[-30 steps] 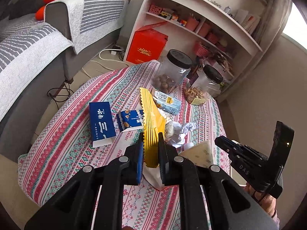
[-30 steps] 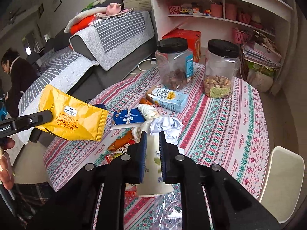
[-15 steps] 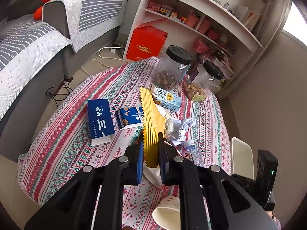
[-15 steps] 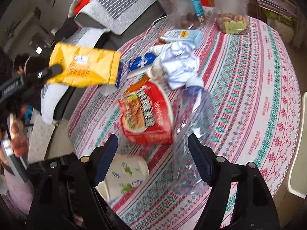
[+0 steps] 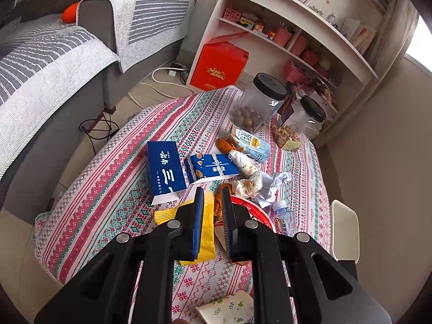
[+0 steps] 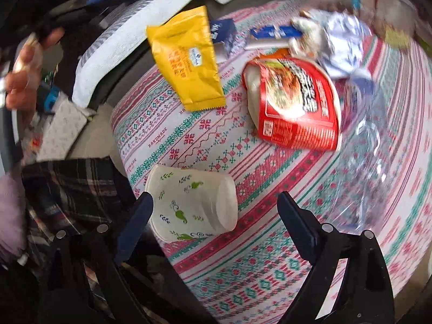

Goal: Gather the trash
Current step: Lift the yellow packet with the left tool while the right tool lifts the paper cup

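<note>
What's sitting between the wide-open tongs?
In the right wrist view, a paper cup lies on its side on the tablecloth between the right tongs, nearer the left finger. The tongs are opening and not pressing it.

The near left stretch of the round patterned tablecloth (image 5: 102, 189) lies bare and open to reach. Across the middle, two blue cartons (image 5: 166, 166), crumpled white paper (image 5: 272, 185) and a red noodle bowl (image 6: 294, 102) crowd together, and two black-lidded clear jars (image 5: 259, 102) block the far edge. A floral paper cup (image 6: 191, 205) on its side sits at the near rim.
</note>
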### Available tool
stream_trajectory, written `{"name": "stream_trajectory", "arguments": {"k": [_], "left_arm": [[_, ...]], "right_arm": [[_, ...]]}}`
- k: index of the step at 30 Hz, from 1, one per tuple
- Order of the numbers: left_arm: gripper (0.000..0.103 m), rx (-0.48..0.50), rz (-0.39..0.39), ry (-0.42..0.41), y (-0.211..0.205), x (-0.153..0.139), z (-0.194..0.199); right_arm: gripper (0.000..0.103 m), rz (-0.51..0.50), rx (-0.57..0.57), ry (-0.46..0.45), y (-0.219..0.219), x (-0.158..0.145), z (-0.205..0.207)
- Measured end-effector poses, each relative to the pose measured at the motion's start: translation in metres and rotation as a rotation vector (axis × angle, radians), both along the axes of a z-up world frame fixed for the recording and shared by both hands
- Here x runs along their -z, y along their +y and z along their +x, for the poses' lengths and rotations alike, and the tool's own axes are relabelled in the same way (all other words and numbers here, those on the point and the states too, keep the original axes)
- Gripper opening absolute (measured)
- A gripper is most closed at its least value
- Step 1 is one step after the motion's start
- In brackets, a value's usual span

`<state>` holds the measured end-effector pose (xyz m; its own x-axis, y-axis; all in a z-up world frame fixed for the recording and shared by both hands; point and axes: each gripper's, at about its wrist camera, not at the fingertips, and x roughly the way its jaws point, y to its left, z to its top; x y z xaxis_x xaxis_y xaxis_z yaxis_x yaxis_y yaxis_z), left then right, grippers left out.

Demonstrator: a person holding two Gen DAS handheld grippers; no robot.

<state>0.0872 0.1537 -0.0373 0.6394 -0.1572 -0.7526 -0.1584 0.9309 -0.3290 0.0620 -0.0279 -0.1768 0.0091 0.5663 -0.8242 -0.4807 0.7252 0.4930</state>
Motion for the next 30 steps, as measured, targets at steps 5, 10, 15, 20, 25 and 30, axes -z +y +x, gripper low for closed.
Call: {"name": "stream_trajectory", "arguments": {"k": [5,10,15,20,25,30], "left_arm": [[0.014,-0.008,0.003,0.012,0.005,0.002,0.001],[0.014,-0.033,0.004,0.031,0.014,0.006,-0.001],[0.014,-0.041,0.009,0.044,0.018,0.008,-0.004],[0.015,-0.064,0.007,0.108,0.025,0.020,0.003],[0.039,-0.081,-0.085,0.239,0.036,0.052,0.019],[0.040,-0.093,-0.127,0.352,0.030,0.091,0.035]], "right_arm": [[0.089,0.061,0.118,0.158,-0.009,0.019,-0.013],[0.089,0.173,0.236,0.296,0.008,0.038,-0.017],[0.090,0.198,0.328,0.312,0.031,0.047,-0.014],[0.057,0.134,0.308,0.189,0.044,0.039,-0.003],[0.056,0.119,0.285,0.078,0.041,0.021,-0.003],[0.056,0.121,0.301,0.007,0.014,0.004,0.002]]}}
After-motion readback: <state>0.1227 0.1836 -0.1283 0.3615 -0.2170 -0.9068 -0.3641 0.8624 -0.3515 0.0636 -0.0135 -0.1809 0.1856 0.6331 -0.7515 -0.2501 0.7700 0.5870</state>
